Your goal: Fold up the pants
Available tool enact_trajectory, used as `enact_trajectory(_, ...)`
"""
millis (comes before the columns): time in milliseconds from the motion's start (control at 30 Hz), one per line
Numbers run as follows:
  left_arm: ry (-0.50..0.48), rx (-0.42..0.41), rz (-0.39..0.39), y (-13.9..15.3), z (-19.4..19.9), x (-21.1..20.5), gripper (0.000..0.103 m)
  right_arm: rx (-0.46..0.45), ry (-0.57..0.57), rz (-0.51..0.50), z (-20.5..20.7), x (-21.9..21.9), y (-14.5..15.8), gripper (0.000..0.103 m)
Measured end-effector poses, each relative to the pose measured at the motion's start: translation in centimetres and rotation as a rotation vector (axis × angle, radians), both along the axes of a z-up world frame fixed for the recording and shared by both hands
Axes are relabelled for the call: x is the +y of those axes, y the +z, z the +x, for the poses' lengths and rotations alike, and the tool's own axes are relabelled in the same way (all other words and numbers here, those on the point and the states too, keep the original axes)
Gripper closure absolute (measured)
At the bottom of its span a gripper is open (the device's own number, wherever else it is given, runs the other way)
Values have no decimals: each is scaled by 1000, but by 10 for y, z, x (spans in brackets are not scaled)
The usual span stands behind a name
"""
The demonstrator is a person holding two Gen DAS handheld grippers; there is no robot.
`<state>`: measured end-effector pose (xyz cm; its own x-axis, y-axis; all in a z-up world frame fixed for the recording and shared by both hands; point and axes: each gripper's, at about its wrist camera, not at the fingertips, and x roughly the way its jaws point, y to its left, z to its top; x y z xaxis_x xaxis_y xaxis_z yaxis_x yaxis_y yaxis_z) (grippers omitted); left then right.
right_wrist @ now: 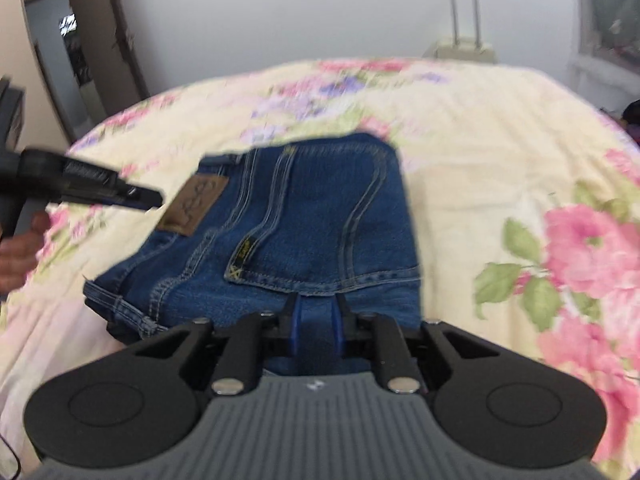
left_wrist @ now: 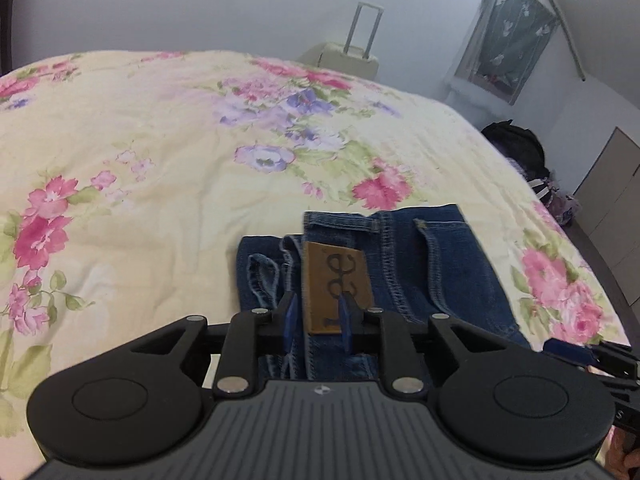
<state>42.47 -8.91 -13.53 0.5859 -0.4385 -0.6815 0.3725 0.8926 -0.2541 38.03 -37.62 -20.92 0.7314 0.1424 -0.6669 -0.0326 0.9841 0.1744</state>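
Note:
Folded blue jeans [left_wrist: 432, 264] [right_wrist: 320, 220] lie flat on a floral bedspread [left_wrist: 160, 140] [right_wrist: 480, 140], brown leather patch [left_wrist: 336, 280] [right_wrist: 196, 206] facing up. My left gripper [left_wrist: 318, 312] hovers over the waistband end, fingers a little apart, and the patch shows through the gap untouched. From the right wrist view the left gripper [right_wrist: 154, 199] hangs just left of the patch, clear of the cloth. My right gripper [right_wrist: 315, 316] stands at the jeans' near edge below the back pocket, jaws narrowly apart with denim showing between them. The right gripper [left_wrist: 560, 346] also shows at the jeans' right corner.
A cream suitcase [left_wrist: 352, 60] [right_wrist: 464, 46] stands behind the bed by the wall. A dark backpack [left_wrist: 516, 148] and a cabinet [left_wrist: 612, 200] are off the bed's right side. A hand [right_wrist: 16, 256] holds the left gripper. A doorway [right_wrist: 68, 60] lies at left.

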Motion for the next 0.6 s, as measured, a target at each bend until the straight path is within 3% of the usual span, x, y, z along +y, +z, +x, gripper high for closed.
enact_trajectory(33, -17, -14, -4, 3, -13, -3, 79, -31, -29, -22, -11, -3, 4, 71)
enact_trajectory(67, -27, -25, 16, 3, -25, -8, 79, -52, -57, -40, -20, -6, 7, 70)
enact_trajectory(133, -40, -34, 83, -5, -43, -18, 79, -46, -84, -36, -29, -11, 4, 70)
enact_trajectory(267, -11, 70, 146, -46, -50, -22, 79, 12, -71, -27, -35, -3, -21, 72)
enact_trajectory(367, -4, 56, 209, -62, -56, -30, 78, 36, -54, -73, -37, 7, -36, 72)
enact_trajectory(600, -2, 68, 205, -71, -56, -27, 77, 69, -20, -121, -38, 12, -68, 72)
